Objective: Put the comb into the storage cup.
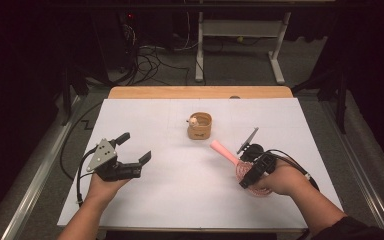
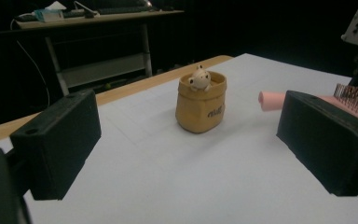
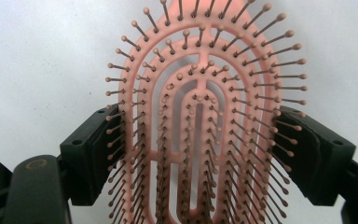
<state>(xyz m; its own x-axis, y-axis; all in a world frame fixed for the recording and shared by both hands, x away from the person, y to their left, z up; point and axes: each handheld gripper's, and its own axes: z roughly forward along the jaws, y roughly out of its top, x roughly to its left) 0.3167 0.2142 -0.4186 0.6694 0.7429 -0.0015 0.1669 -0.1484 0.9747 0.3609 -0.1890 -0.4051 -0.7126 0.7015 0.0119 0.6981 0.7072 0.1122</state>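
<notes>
Pink hairbrush (image 1: 240, 162) lies bristles-up on the white table sheet (image 1: 180, 195), its handle pointing toward the tan pouch (image 1: 199, 126), which holds a small figurine (image 2: 199, 78). Right gripper (image 3: 200, 154) straddles the brush head, jaws set against both edges of the vented paddle, probably gripping the widest part for a steady lift. Left gripper (image 1: 130, 150) waits well left of the pouch, jaws wide and empty, facing it, likely ready to assist.
</notes>
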